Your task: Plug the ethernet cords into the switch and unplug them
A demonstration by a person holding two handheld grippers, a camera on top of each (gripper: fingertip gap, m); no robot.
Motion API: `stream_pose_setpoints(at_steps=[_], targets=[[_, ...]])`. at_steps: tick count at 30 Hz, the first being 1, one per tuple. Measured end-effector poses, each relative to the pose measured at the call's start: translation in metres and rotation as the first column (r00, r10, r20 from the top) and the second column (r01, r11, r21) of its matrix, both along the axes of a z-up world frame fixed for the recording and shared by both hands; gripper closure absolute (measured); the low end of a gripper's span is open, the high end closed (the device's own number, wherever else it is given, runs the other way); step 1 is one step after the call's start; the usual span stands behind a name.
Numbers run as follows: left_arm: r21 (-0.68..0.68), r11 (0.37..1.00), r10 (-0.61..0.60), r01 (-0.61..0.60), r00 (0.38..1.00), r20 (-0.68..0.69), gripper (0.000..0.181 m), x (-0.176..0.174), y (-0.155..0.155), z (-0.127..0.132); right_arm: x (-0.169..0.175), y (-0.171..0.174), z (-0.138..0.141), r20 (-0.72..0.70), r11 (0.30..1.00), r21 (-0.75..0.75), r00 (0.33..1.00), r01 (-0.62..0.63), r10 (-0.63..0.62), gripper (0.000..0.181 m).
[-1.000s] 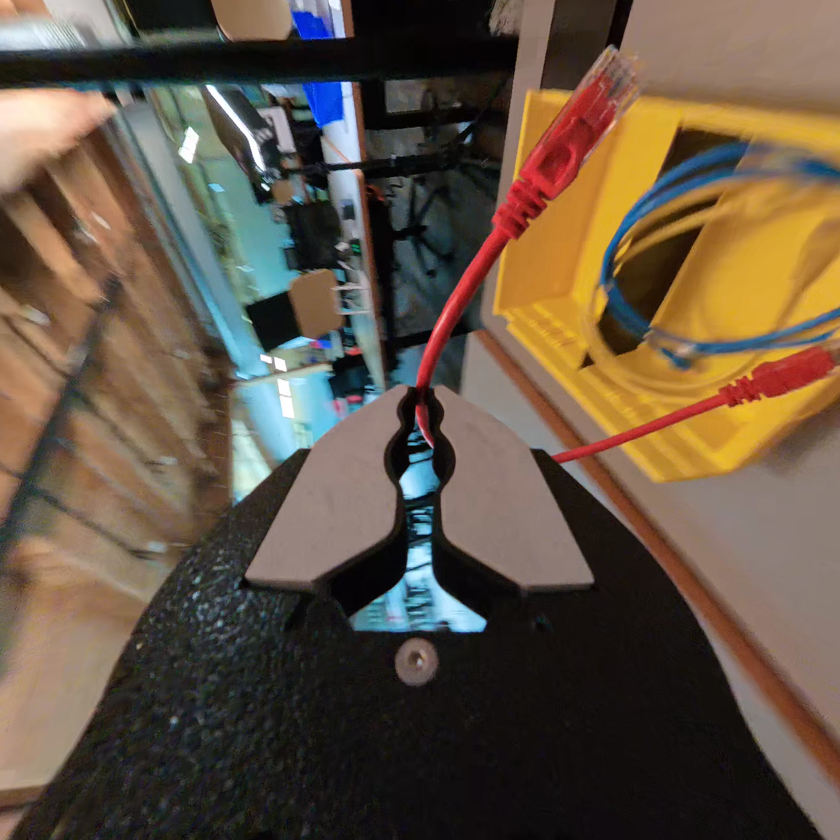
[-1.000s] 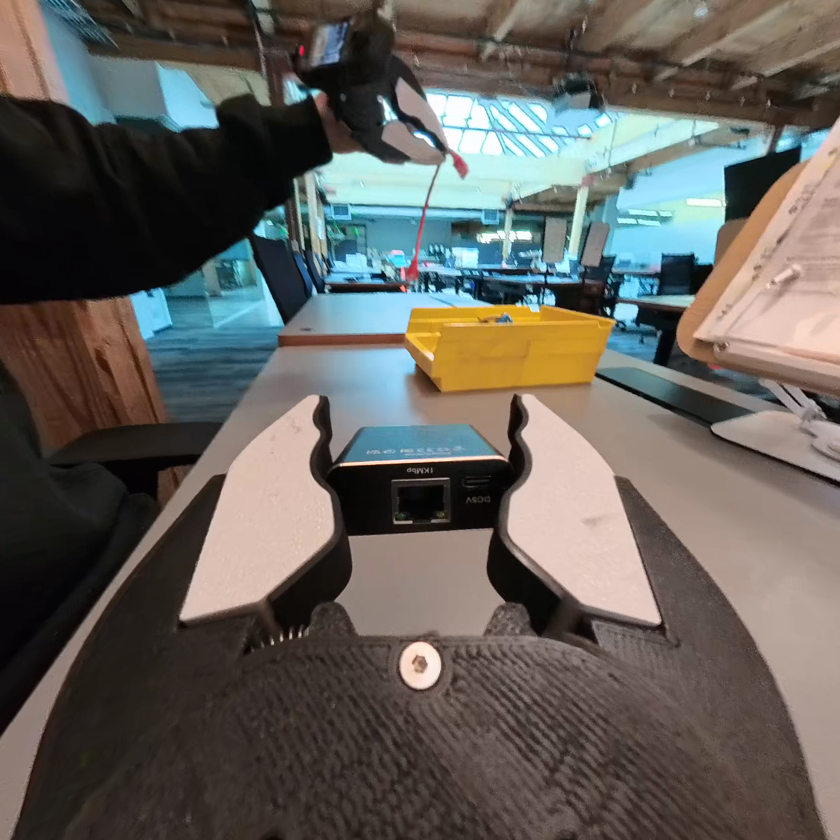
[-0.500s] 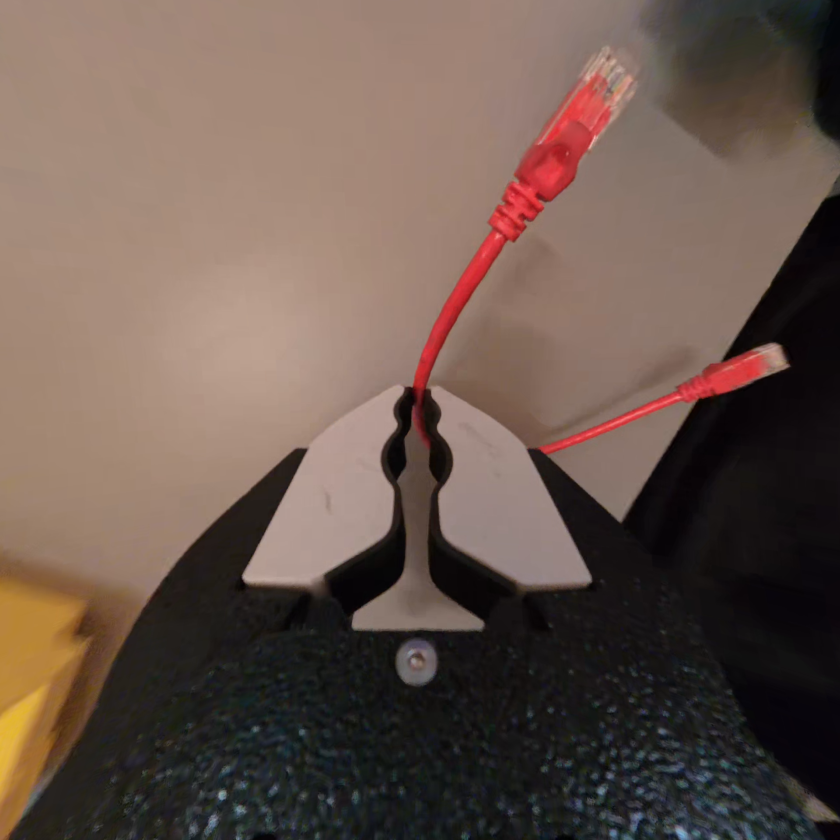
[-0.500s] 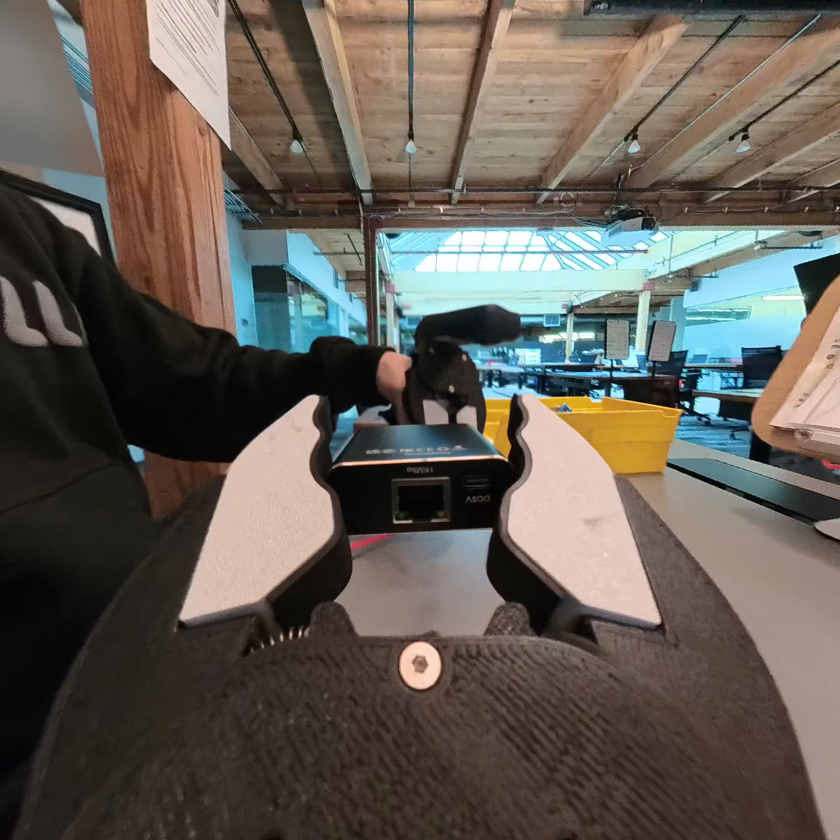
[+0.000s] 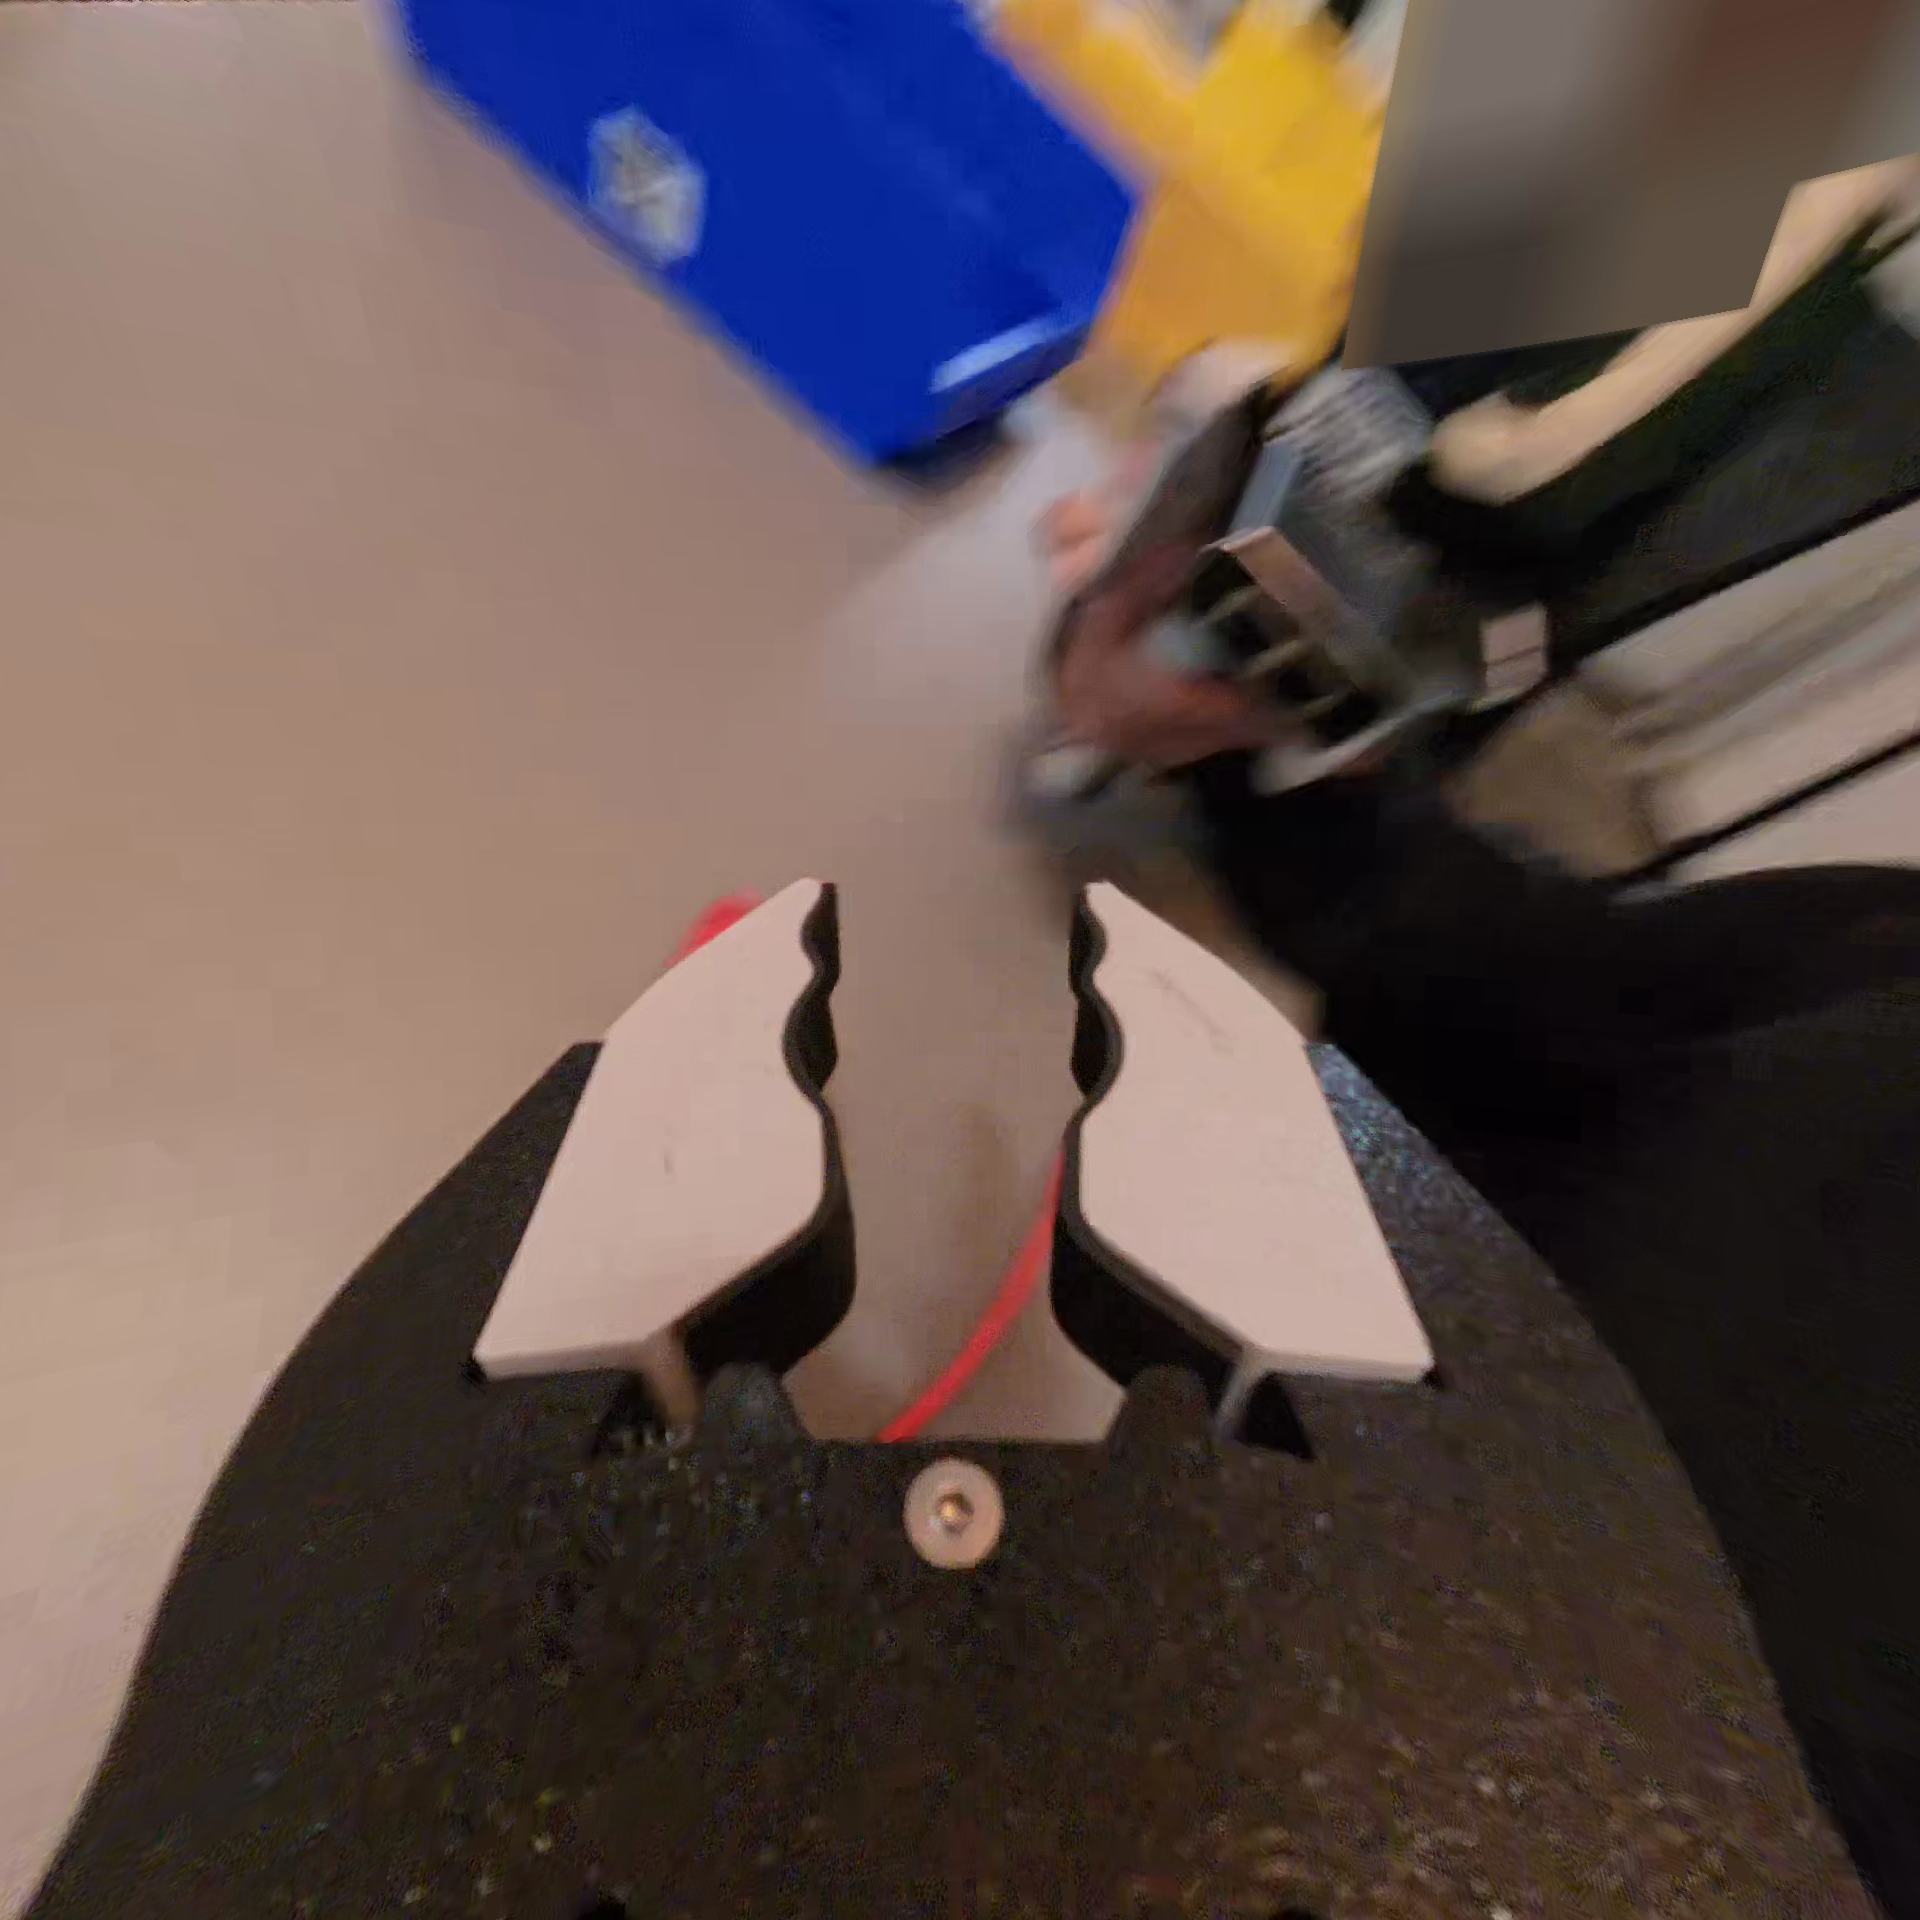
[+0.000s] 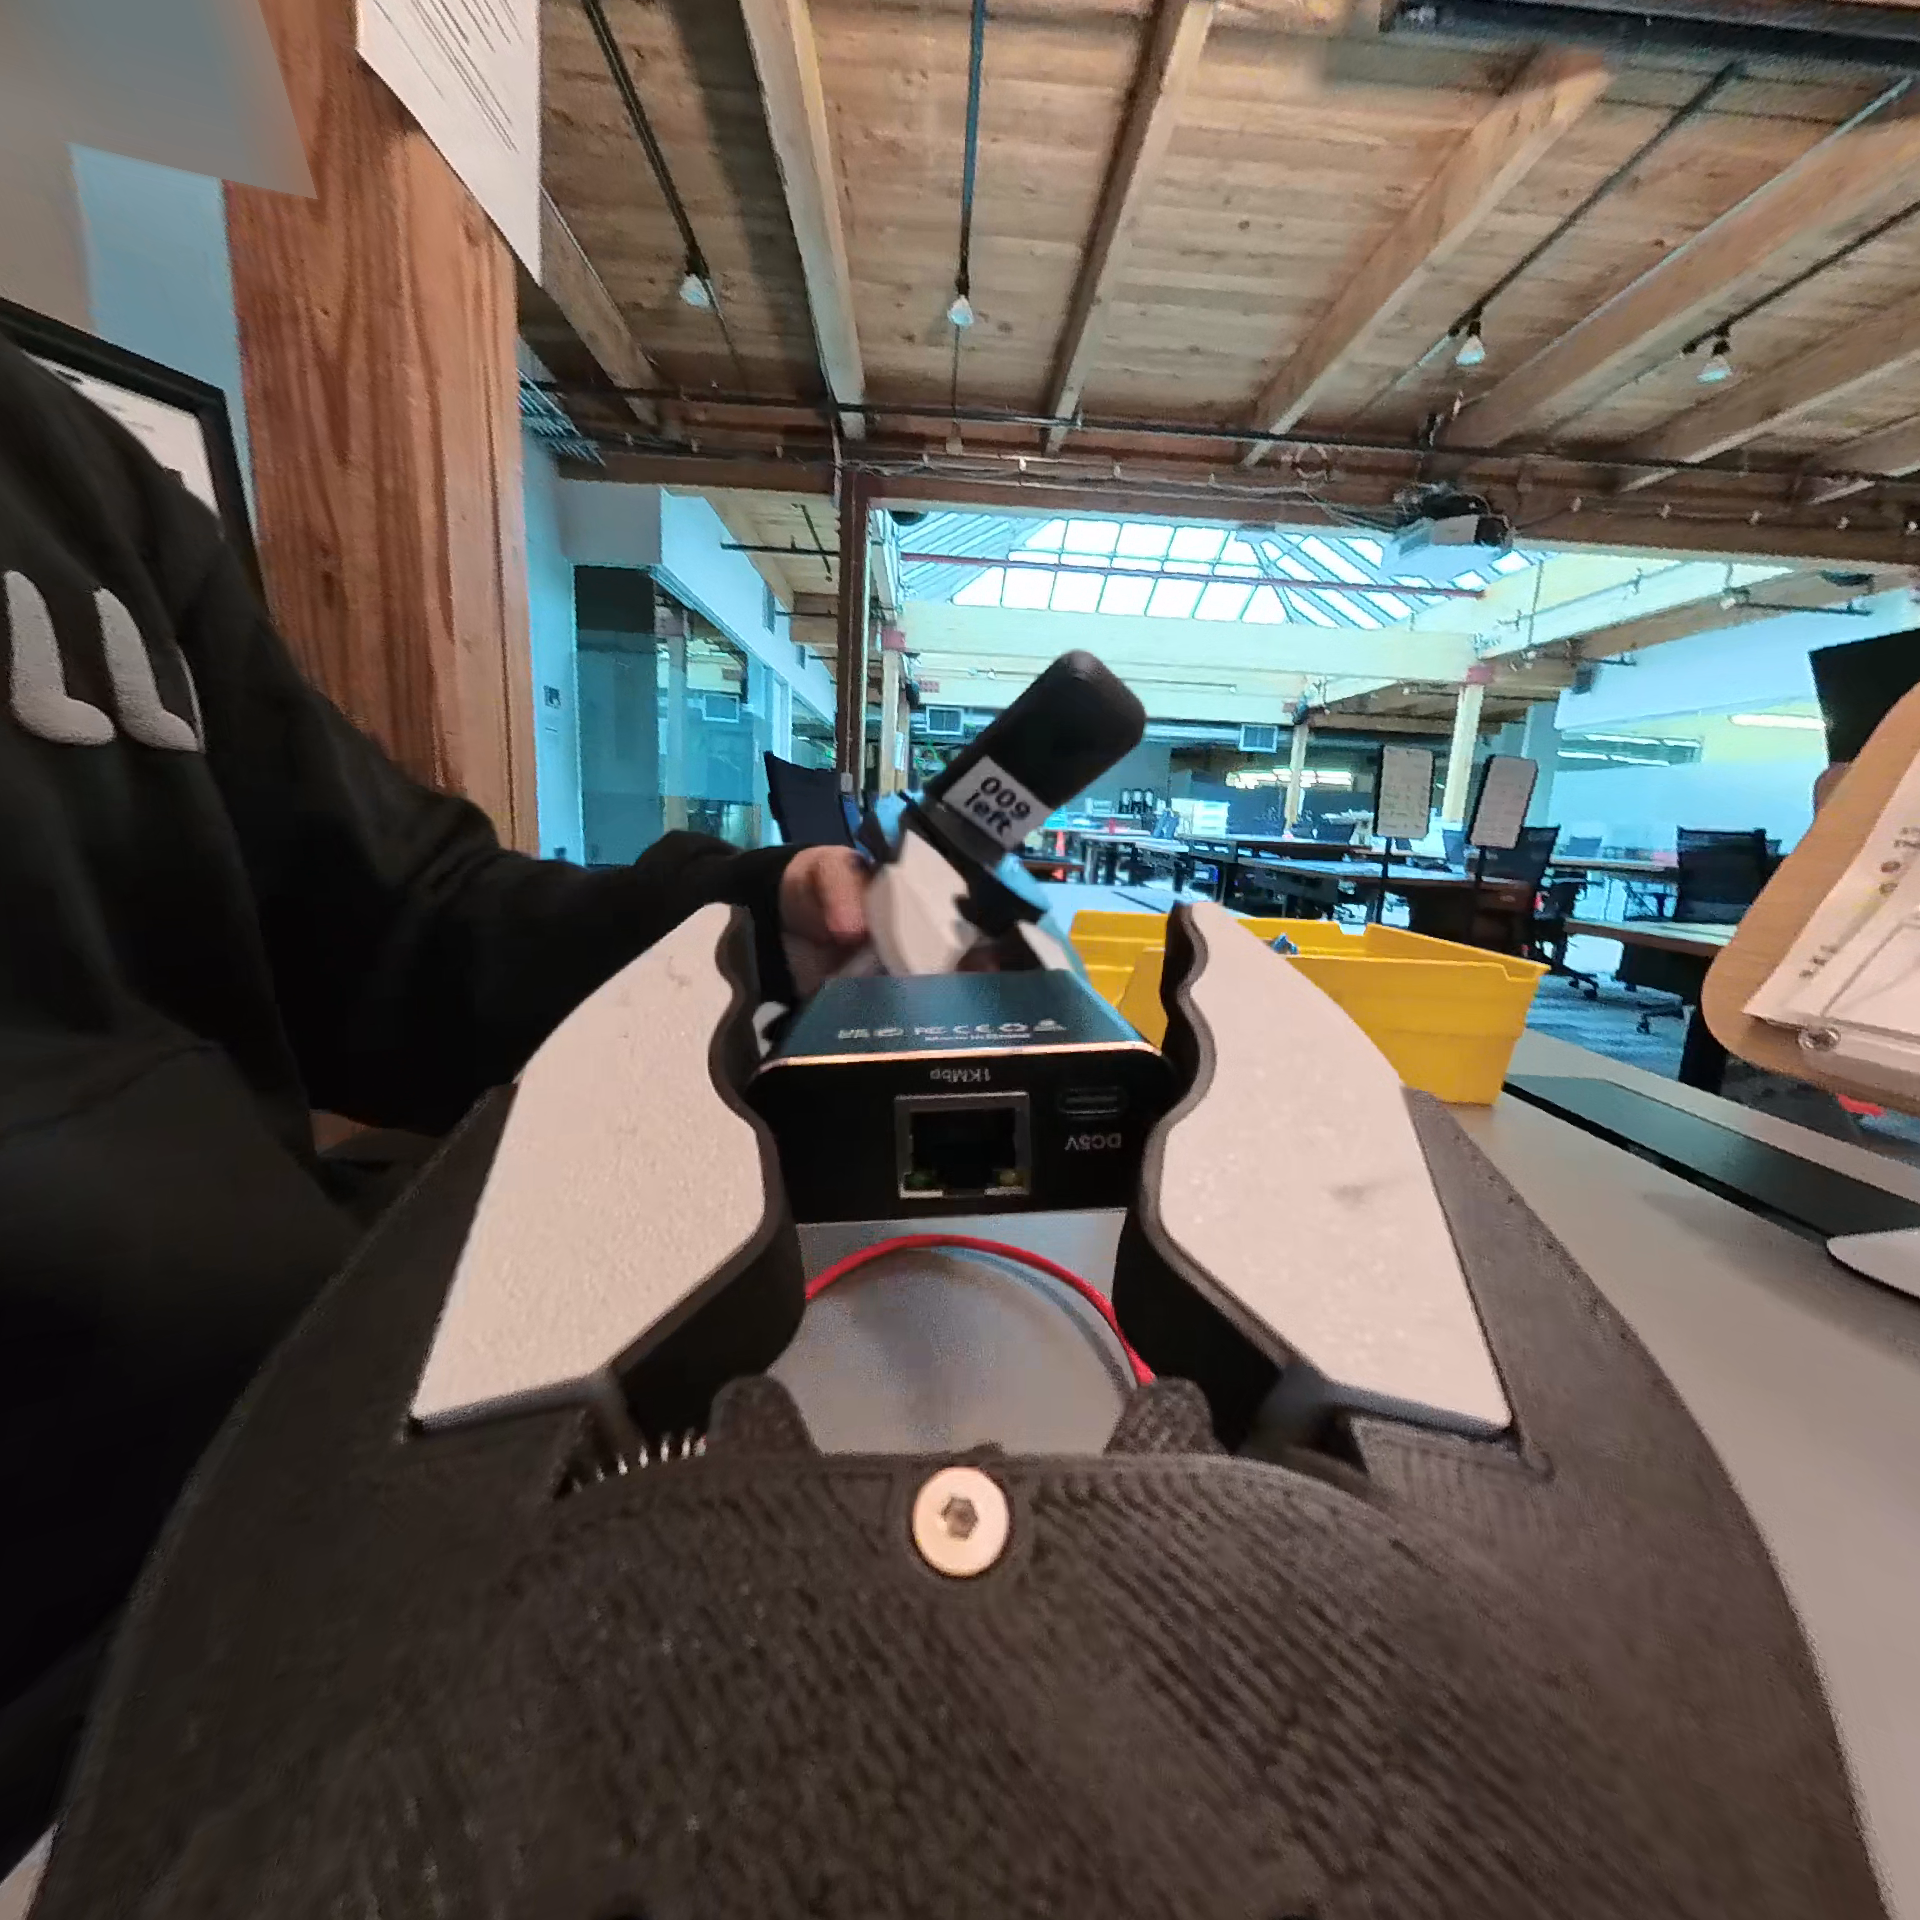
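The right tool (image 6: pixel 961 1039) pinches the black switch (image 6: pixel 951 1101) between its fingers, holding it above the grey tabletop (image 6: pixel 1704 1351) with one port facing the camera. That port has nothing plugged in. Under the switch a red cord (image 6: pixel 1081 1304) curves across the tabletop. The left tool (image 5: pixel 951 966) is spread and grips nothing; the red cord (image 5: pixel 987 1340) lies on the tabletop below its gap, one red bit showing past the left fingertip. From the right wrist view, the left tool sits just behind the switch. A yellow bin (image 6: pixel 1434 997) stands farther back toward the far edge. A blue box (image 5: pixel 810 197) lies blurred beyond.
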State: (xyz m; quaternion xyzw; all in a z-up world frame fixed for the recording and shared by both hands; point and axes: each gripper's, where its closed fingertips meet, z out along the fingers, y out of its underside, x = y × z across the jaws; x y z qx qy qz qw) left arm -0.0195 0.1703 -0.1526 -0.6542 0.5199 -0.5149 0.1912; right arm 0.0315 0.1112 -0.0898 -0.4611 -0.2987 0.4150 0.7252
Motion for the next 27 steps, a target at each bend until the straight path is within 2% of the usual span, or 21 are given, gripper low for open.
stream_pose_setpoints(at_steps=[1, 3, 6, 9, 10, 12, 15, 20, 24, 27], targets=[[-0.117, 0.991, -0.053, 0.062, 0.996, 0.072, 0.134, 0.006, -0.023, 0.012, -0.001, -0.001, 0.001, -0.004, 1.0, 0.008, 1.0, -0.006, 0.007, 0.107], [-0.306, 0.938, -0.119, 0.161, 0.981, 0.152, 0.125, 0.017, -0.057, 0.022, -0.005, -0.004, 0.001, 0.0, 0.999, 0.015, 1.0, -0.03, 0.03, 0.107], [-0.514, 0.812, -0.17, 0.276, 0.955, 0.245, 0.117, 0.033, -0.088, 0.026, -0.012, -0.005, -0.002, 0.026, 0.999, 0.033, 0.999, -0.026, 0.025, 0.107], [-0.649, 0.673, -0.17, 0.354, 0.928, 0.33, 0.133, 0.042, -0.098, 0.032, -0.02, -0.001, -0.012, 0.105, 0.999, 0.035, 0.994, 0.005, -0.009, 0.107], [-0.667, 0.654, -0.161, 0.356, 0.928, 0.336, 0.139, 0.044, -0.097, 0.031, -0.023, 0.0, -0.015, 0.132, 0.999, 0.039, 0.991, 0.012, -0.017, 0.107], [-0.663, 0.688, -0.139, 0.296, 0.95, 0.28, 0.153, 0.049, -0.092, 0.02, -0.026, 0.006, -0.022, 0.182, 0.998, 0.037, 0.982, 0.048, -0.054, 0.107], [-0.656, 0.713, -0.123, 0.246, 0.966, 0.229, 0.154, 0.047, -0.085, 0.015, -0.03, 0.012, -0.033, 0.283, 0.992, 0.06, 0.951, 0.109, -0.122, 0.106], [-0.63, 0.755, -0.142, 0.182, 0.983, 0.113, 0.156, 0.039, -0.08, 0.013, -0.035, 0.02, -0.041, 0.365, 0.98, 0.082, 0.91, 0.179, -0.197, 0.106], [-0.607, 0.78, -0.13, 0.153, 0.988, 0.082, 0.156, 0.037, -0.08, 0.017, -0.037, 0.019, -0.034, 0.32, 0.981, 0.083, 0.927, 0.177, -0.195, 0.105], [-0.594, 0.792, -0.123, 0.138, 0.99, 0.065, 0.156, 0.037, -0.078, 0.017, -0.037, 0.022, -0.039, 0.355, 0.977, 0.083, 0.91, 0.195, -0.212, 0.104]])
